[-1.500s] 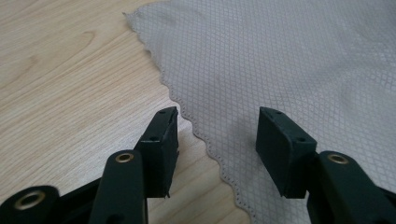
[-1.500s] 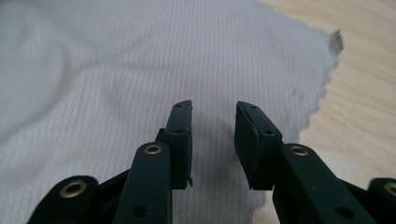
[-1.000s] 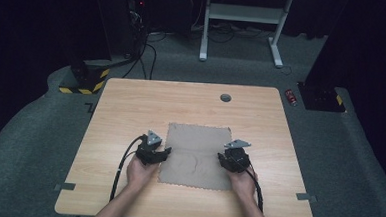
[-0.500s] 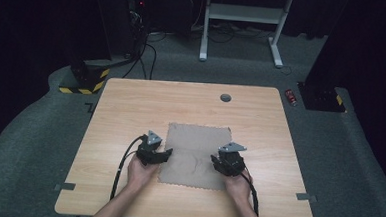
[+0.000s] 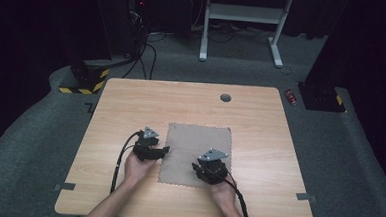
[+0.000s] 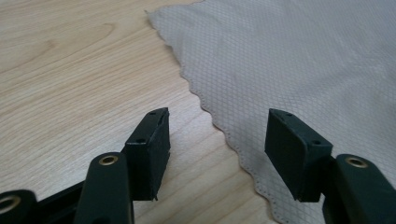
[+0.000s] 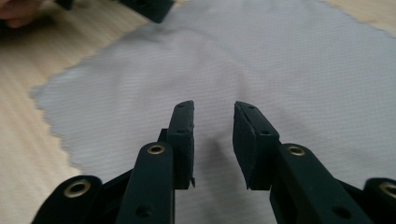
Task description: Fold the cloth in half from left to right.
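A grey cloth (image 5: 196,154) lies flat on the wooden desk (image 5: 131,105) (scalloped edges, faint creases). The left tool (image 6: 217,154) straddles its left edge, jaws wide and holding nothing. The right tool (image 7: 214,140), over the cloth's near right part, has just been narrowing, its jaws apart with nothing between them.

The place reads as a lab or test room – dark, with grey carpet (image 5: 39,130) underfoot and a lone wooden table (image 5: 131,100) lit from above. Behind it stand black equipment racks (image 5: 120,19) trailing cables (image 5: 146,56), a white metal stand (image 5: 245,21), and bases marked with yellow-black hazard tape (image 5: 82,90) – no domestic furnishings.
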`<state>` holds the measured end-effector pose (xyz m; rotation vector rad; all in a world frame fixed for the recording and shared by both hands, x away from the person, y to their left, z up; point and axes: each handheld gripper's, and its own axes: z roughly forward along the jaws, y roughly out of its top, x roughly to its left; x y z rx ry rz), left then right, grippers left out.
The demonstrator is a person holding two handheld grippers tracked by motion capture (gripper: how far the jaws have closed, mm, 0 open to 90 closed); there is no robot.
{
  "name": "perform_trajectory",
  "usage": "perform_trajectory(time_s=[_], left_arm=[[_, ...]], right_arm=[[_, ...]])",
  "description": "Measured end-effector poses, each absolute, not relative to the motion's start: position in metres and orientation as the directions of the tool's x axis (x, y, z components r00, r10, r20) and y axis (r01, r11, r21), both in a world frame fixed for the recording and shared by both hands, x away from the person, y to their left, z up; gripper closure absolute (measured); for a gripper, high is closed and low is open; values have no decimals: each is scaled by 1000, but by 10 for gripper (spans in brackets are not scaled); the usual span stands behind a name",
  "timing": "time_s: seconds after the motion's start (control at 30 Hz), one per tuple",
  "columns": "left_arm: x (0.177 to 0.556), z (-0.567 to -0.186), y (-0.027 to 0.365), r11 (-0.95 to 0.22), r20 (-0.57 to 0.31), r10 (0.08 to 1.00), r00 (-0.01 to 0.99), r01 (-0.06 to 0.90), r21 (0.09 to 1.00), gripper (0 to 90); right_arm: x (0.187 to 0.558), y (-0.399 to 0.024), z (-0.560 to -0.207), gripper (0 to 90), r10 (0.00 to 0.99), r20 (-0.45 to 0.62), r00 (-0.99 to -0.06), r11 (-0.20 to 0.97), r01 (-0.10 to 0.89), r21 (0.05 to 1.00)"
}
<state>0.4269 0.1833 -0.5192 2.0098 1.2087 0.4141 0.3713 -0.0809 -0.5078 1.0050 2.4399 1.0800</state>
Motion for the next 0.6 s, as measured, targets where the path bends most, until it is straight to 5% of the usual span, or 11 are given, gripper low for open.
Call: perform_trajectory(time_s=[0.6], left_arm=[[482, -491, 175, -288, -92, 872, 480, 657, 697, 403]], right_arm=[[344, -25, -517, 702, 587, 52, -808, 515, 423, 746]])
